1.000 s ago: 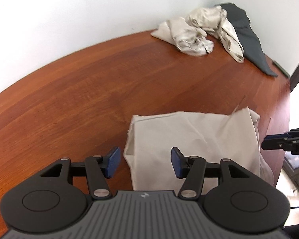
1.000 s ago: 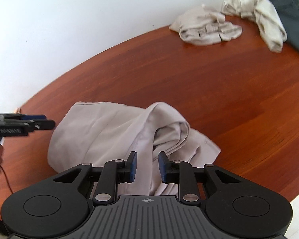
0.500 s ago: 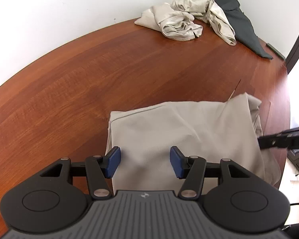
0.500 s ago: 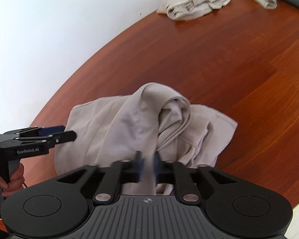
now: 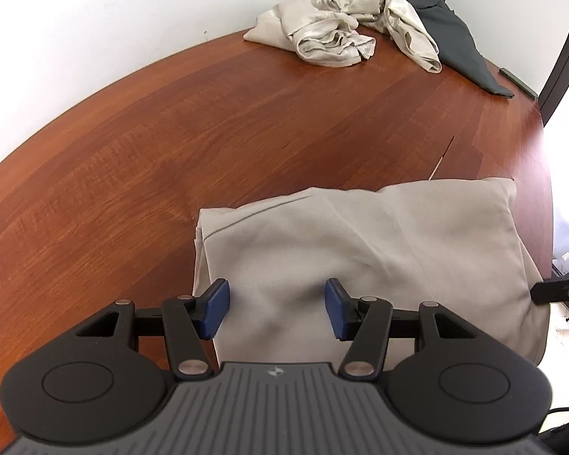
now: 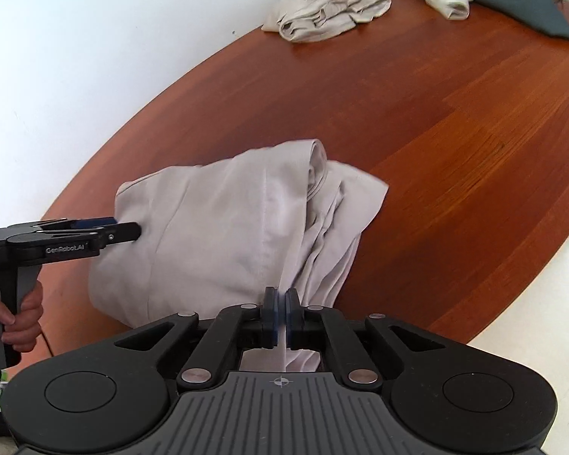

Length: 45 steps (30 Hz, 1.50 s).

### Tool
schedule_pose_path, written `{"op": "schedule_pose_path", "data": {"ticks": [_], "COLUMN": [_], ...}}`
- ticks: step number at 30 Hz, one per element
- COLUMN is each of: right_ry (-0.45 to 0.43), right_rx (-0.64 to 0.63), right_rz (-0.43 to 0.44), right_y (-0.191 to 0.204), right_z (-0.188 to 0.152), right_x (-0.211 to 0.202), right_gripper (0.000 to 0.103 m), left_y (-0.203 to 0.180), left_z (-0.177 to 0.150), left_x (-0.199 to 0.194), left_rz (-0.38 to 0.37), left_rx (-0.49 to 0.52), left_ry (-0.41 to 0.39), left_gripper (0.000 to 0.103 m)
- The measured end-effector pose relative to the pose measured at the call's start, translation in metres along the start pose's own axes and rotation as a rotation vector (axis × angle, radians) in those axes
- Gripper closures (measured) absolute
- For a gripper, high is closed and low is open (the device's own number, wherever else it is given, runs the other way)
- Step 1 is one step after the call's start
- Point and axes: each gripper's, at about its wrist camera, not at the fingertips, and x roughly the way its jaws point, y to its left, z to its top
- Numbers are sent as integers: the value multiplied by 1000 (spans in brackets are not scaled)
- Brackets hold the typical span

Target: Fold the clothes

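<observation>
Beige garment (image 5: 360, 258) lies at the near edge of the wooden tabletop (image 5: 170, 144), partly folded; in the right wrist view its right side is bunched into loose vertical folds (image 6: 330, 227) and its near edge hangs just past the tabletop rim. Left claw (image 5: 276, 309): blue pads (image 5: 217, 309) spread wide apart, with the left part of the garment between and beneath them; cloth not pinched. Whether the pads touch the fabric cannot be told. Right claw (image 6: 280, 316): pads closed together, clamped on a thin ridge of the garment's near edge, fabric visibly passing between them. In the right wrist view the left claw's tip (image 6: 127, 230) reaches the garment's left side, its handle held by a hand (image 6: 17, 318). At the far end of the tabletop, well apart from the garment: a heap of crumpled beige clothes (image 5: 345, 34) and a dark grey garment (image 5: 451, 34) just beside it, overlapping.
</observation>
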Motion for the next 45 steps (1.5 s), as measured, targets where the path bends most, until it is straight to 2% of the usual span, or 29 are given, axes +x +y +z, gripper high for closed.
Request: {"op": "schedule_pose_path", "data": {"ticks": [4, 6, 10, 17, 23, 30, 34, 36, 39, 42, 44, 45], "right_ry": [-73, -104, -139, -144, -96, -57, -82, -90, -90, -97, -108, -105], "right_rx": [-42, -59, -123, -196, -223, -224, -228, -238, -271, -328, -346, -347], "right_rz": [-68, -60, -30, 27, -33, -22, -10, -3, 17, 24, 26, 28], "right_y": [9, 13, 26, 41, 28, 22, 33, 41, 60, 81, 95, 100], "right_z": [10, 18, 31, 50, 53, 58, 64, 64, 62, 56, 49, 46], "right_x": [-18, -24, -14, 27, 58, 61, 46, 36, 24, 14, 10, 10], "right_gripper": [90, 85, 67, 67, 71, 72, 62, 61, 57, 49, 43, 43], "left_y": [3, 5, 8, 16, 27, 46, 56, 62, 70, 77, 83, 85], "left_z": [0, 1, 1, -1, -11, -27, -36, -41, -47, -55, -58, -60], "left_x": [-9, -15, -25, -43, -54, -65, -74, -79, -84, -88, -89, -90], "left_rz": [-3, -4, 4, 39, 79, 111, 112, 102, 81, 68, 52, 45], "left_rx": [-19, -32, -52, -93, -142, -211, -242, -254, -252, -235, -227, -220], "left_ry": [-26, -36, -51, -62, -53, -37, -35, -32, -28, -22, -12, -9], "left_gripper": [41, 41, 41, 41, 41, 41, 38, 37, 34, 30, 25, 19]}}
